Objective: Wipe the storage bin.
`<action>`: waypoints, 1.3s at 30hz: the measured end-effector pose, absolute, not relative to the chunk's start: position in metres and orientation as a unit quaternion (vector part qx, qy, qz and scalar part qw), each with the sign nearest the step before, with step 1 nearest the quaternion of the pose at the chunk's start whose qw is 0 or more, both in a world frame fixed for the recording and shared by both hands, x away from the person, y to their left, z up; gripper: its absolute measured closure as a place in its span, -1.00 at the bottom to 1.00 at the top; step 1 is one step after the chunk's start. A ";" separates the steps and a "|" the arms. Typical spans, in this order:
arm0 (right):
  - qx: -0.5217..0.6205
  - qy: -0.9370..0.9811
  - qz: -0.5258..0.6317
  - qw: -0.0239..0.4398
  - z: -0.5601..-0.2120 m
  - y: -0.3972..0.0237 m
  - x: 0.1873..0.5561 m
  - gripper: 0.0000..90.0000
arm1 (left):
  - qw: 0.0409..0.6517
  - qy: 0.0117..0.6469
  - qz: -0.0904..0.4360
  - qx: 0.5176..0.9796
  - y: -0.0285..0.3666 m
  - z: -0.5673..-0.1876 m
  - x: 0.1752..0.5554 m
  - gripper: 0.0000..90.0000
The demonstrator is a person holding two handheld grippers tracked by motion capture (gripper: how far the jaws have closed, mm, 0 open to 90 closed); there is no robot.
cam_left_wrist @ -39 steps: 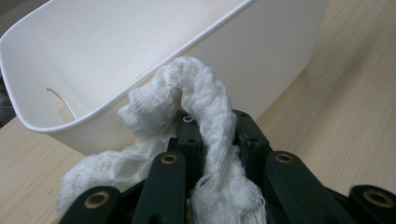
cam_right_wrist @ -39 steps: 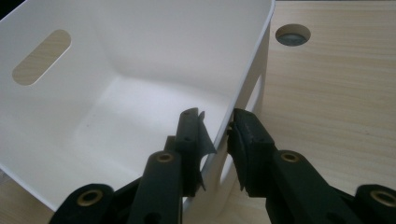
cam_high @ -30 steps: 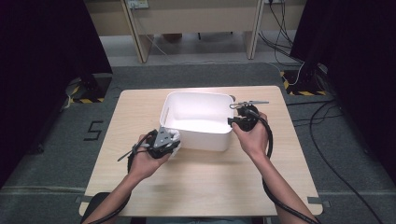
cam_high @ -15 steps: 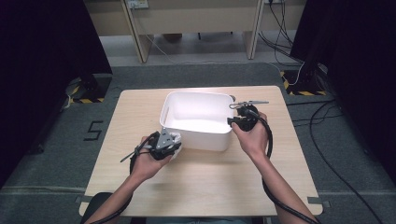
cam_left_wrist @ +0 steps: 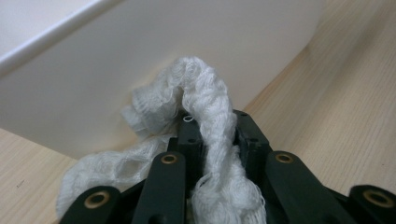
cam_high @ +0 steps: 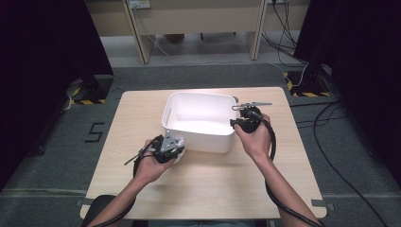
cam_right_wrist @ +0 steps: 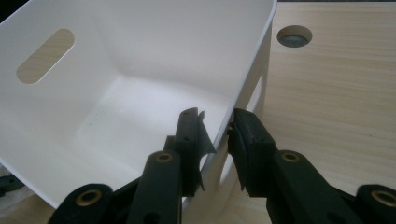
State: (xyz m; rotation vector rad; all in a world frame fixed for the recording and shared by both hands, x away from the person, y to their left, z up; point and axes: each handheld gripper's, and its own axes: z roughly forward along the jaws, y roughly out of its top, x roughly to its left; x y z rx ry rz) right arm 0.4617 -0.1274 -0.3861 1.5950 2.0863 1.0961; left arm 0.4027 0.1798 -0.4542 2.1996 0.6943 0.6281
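Tabletop: cloth (cam_left_wrist: 205, 116) between tool (cam_left_wrist: 212, 140) jaws.

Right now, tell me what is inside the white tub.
The white tub looks empty: its bare white floor and walls show. The near wall hides a strip of floor. The white cloth is outside, clamped in the left gripper.

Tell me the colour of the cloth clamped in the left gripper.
White, an open knitted weave; the cloth shows best in the left gripper view, pinched between the black jaws.

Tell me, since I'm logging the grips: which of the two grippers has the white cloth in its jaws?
The left gripper: its jaws are shut on the white cloth. The right gripper straddles the white bin's rim.
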 end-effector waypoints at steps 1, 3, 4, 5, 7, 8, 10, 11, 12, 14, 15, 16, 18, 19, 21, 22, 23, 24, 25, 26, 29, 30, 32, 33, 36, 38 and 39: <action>0.556 0.724 0.381 0.147 -0.386 -0.127 0.462 0.62 | 0.366 0.271 0.244 0.856 0.180 -0.455 0.403 0.67; 0.555 0.725 0.381 0.147 -0.386 -0.127 0.462 0.62 | 0.364 0.270 0.244 0.857 0.180 -0.458 0.403 0.67; 0.556 0.724 0.381 0.147 -0.386 -0.127 0.462 0.62 | 0.364 0.270 0.244 0.857 0.180 -0.459 0.404 0.67; 0.556 0.724 0.381 0.147 -0.386 -0.127 0.462 0.62 | 0.364 0.270 0.243 0.858 0.180 -0.460 0.404 0.67; 0.556 0.724 0.381 0.146 -0.386 -0.127 0.462 0.62 | 0.361 0.271 0.242 0.859 0.180 -0.461 0.404 0.67; 0.556 0.724 0.381 0.147 -0.386 -0.127 0.462 0.62 | 0.362 0.273 0.242 0.858 0.180 -0.462 0.405 0.67; 0.556 0.724 0.382 0.146 -0.386 -0.127 0.462 0.62 | 0.360 0.272 0.240 0.860 0.180 -0.464 0.405 0.67; 0.556 0.724 0.382 0.145 -0.386 -0.127 0.462 0.62 | 0.361 0.273 0.240 0.859 0.180 -0.465 0.405 0.67; 0.556 0.724 0.382 0.146 -0.386 -0.127 0.462 0.62 | 0.360 0.273 0.240 0.860 0.180 -0.465 0.406 0.67; 0.555 0.725 0.382 0.147 -0.386 -0.127 0.462 0.62 | 0.358 0.273 0.239 0.861 0.180 -0.467 0.406 0.67; 0.554 0.725 0.382 0.147 -0.386 -0.127 0.462 0.62 | 0.356 0.272 0.239 0.861 0.180 -0.468 0.406 0.67; 0.554 0.725 0.382 0.148 -0.386 -0.127 0.462 0.62 | 0.357 0.273 0.239 0.861 0.179 -0.469 0.406 0.67; 0.555 0.725 0.382 0.147 -0.386 -0.127 0.462 0.61 | 0.355 0.273 0.237 0.862 0.178 -0.470 0.407 0.67; 0.554 0.725 0.382 0.147 -0.386 -0.127 0.462 0.61 | 0.354 0.273 0.237 0.862 0.178 -0.470 0.407 0.67; 0.554 0.725 0.382 0.147 -0.386 -0.127 0.462 0.61 | 0.354 0.272 0.236 0.863 0.177 -0.472 0.408 0.67; 0.554 0.725 0.382 0.147 -0.386 -0.127 0.462 0.61 | 0.354 0.272 0.236 0.863 0.176 -0.472 0.408 0.67; 0.555 0.725 0.382 0.147 -0.386 -0.127 0.462 0.61 | 0.354 0.272 0.236 0.863 0.176 -0.472 0.408 0.67; 0.555 0.725 0.382 0.147 -0.386 -0.127 0.462 0.61 | 0.353 0.272 0.236 0.864 0.176 -0.473 0.408 0.67; 0.555 0.724 0.382 0.147 -0.386 -0.127 0.462 0.61 | 0.353 0.272 0.235 0.864 0.175 -0.473 0.408 0.67; 0.555 0.724 0.382 0.147 -0.386 -0.127 0.462 0.61 | 0.353 0.272 0.235 0.864 0.174 -0.473 0.408 0.67; 0.555 0.724 0.382 0.146 -0.386 -0.127 0.462 0.61 | 0.353 0.270 0.233 0.865 0.173 -0.474 0.408 0.67; 0.555 0.724 0.382 0.146 -0.386 -0.127 0.462 0.61 | 0.353 0.270 0.233 0.865 0.172 -0.474 0.408 0.67; 0.556 0.724 0.382 0.146 -0.386 -0.127 0.462 0.61 | 0.353 0.268 0.232 0.866 0.171 -0.474 0.408 0.67; 0.556 0.724 0.382 0.146 -0.386 -0.127 0.462 0.61 | 0.353 0.269 0.232 0.866 0.170 -0.474 0.409 0.67; 0.556 0.724 0.382 0.146 -0.386 -0.127 0.462 0.61 | 0.355 0.269 0.231 0.865 0.169 -0.473 0.408 0.67; 0.556 0.724 0.382 0.146 -0.386 -0.127 0.462 0.61 | 0.355 0.267 0.232 0.865 0.168 -0.473 0.408 0.67; 0.556 0.724 0.382 0.146 -0.386 -0.127 0.462 0.61 | 0.356 0.267 0.232 0.865 0.167 -0.473 0.408 0.68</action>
